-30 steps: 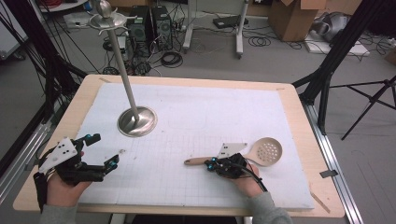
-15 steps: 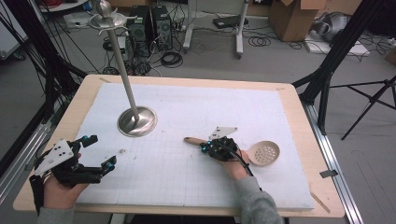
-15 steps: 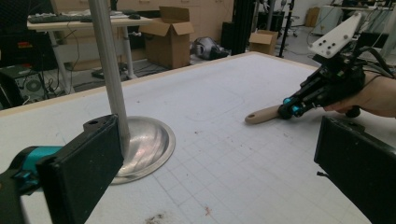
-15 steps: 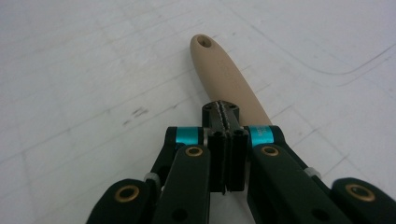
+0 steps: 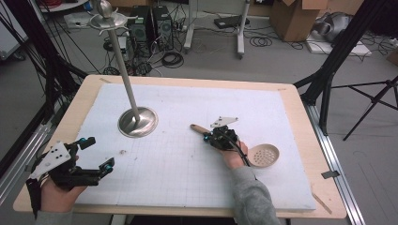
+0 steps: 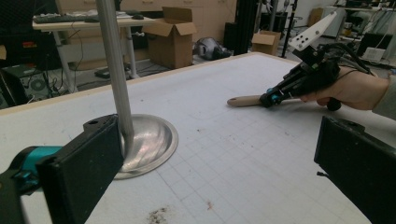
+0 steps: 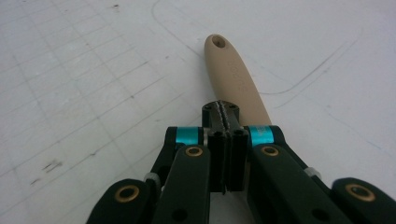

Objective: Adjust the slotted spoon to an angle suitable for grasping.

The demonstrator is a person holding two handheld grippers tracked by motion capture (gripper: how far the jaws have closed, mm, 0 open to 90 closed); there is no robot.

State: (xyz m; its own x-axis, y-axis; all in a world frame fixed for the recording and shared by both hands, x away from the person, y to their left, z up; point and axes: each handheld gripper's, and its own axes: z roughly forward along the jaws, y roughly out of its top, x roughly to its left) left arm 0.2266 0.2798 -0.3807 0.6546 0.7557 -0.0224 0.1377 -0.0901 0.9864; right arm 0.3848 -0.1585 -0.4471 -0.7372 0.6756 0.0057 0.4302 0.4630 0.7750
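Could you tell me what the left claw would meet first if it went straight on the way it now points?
Probably nothing close: the open left claw points between the shiny metal stand's round base and the beige wooden-handled slotted spoon under the right claw. Bare white gridded mat lies ahead; depth is uncertain.

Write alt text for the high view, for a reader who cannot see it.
The right tool, jaws shut, lies over the wooden handle of a slotted spoon on a white gridded mat. The left tool rests open near the mat's front left corner, and a metal stand with a tall pole rises behind it.
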